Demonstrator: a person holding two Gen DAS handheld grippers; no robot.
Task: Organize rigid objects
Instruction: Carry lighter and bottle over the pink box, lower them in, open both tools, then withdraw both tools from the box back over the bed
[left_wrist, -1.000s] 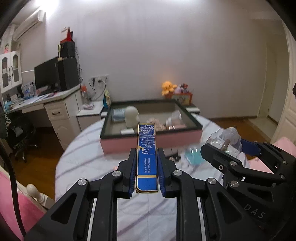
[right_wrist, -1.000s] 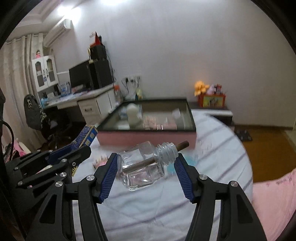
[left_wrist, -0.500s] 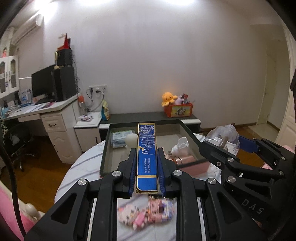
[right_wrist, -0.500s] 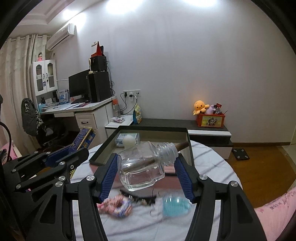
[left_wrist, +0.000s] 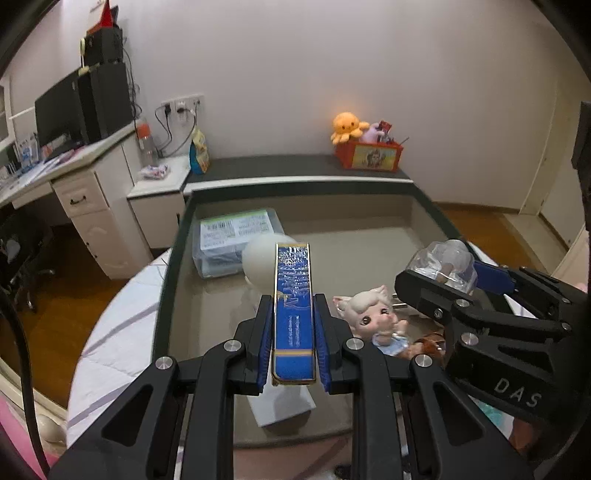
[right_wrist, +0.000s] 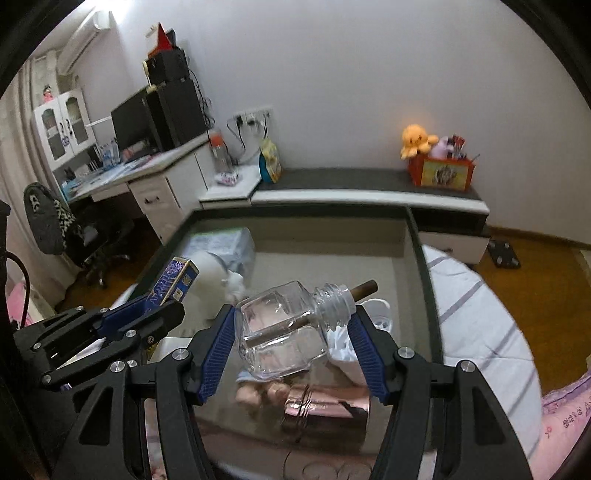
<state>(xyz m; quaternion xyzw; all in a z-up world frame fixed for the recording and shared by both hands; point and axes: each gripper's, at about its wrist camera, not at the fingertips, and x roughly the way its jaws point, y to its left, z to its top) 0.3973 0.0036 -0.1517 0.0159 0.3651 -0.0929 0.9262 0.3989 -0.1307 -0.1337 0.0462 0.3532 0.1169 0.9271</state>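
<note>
left claw (left_wrist: 293, 345): clamps slim blue box (left_wrist: 293, 310), light, stiff | right claw (right_wrist: 291, 343): grips glass bottle (right_wrist: 286, 338) across body, slippery, fragile

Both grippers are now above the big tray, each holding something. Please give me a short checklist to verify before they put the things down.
1. Left gripper clamps the blue box: ok.
2. Right gripper clamps the glass bottle: ok.
3. Both over the tray: ok.
4. Bare tray floor behind the doll for the box: ok.
5. Spot under the bottle free: not ok, a pink metallic can lies there.
6. Stick inside the bottle secure: cannot tell.
</note>
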